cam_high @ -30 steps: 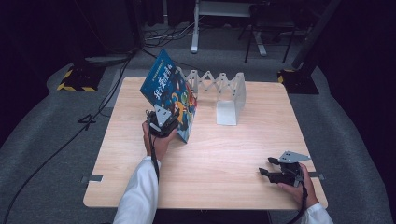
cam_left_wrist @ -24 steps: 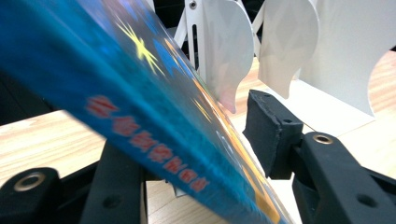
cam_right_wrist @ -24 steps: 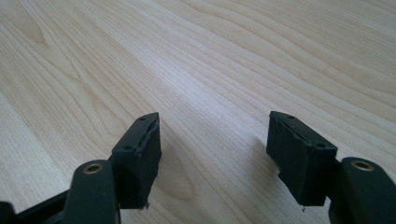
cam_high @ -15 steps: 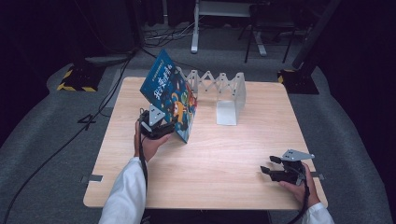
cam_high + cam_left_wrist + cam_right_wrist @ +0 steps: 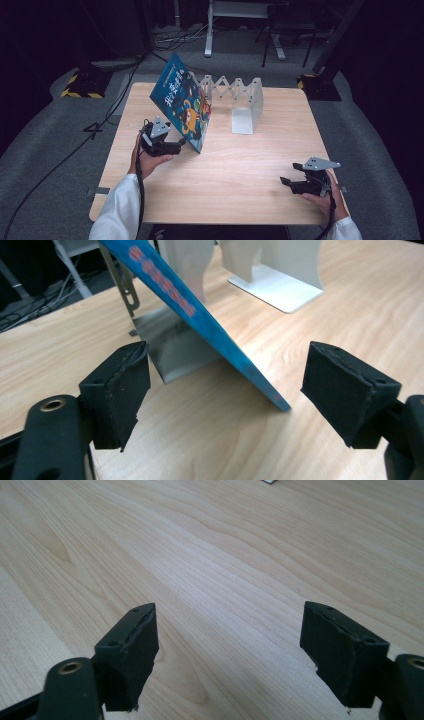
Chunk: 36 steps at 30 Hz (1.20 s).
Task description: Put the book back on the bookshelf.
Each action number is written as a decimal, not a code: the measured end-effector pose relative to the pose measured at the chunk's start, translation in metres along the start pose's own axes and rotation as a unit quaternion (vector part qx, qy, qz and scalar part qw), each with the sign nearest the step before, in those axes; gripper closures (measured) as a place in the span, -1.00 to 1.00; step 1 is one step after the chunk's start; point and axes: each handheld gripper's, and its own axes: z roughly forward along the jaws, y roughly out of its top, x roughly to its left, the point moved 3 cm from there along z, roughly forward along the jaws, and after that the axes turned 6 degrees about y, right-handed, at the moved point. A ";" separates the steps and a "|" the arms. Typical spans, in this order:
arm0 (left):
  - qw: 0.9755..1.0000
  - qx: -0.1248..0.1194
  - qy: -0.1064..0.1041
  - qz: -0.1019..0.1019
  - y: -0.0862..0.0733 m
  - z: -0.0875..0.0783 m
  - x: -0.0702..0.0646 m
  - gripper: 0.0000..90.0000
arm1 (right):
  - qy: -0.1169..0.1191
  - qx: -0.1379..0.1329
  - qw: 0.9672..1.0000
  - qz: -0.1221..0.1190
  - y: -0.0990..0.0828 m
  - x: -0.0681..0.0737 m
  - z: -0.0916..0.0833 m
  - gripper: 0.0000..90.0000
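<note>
On table [image 5: 250, 165]: blue book [image 5: 182, 107], Chinese title, unreadable.

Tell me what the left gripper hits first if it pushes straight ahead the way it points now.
Most likely the blue book: its lower edge lies between and just ahead of the left gripper's open jaws, leaning on the white rack. Depth is unclear.

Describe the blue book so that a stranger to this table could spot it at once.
On the wooden table, look toward the far left part, where a white accordion book rack stands. The blue book leans tilted against the rack's left end, its lower edge on the wood. It is the one colourful thing there, with a cartoon cover.
</note>
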 end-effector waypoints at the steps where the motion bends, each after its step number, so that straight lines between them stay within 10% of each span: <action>1: 1.000 0.004 -0.001 0.007 -0.003 -0.004 -0.001 -0.58 | -0.002 0.001 1.000 -0.004 0.001 0.001 -0.001 -0.51; 19: 0.995 0.066 0.004 0.073 -0.044 -0.043 -0.008 -0.59 | -0.034 0.006 0.999 -0.025 0.003 0.007 -0.008 -0.56; 36: 0.990 0.111 0.000 0.086 -0.093 -0.073 -0.015 -0.62 | -0.058 0.028 0.997 -0.050 -0.009 0.009 -0.018 -0.57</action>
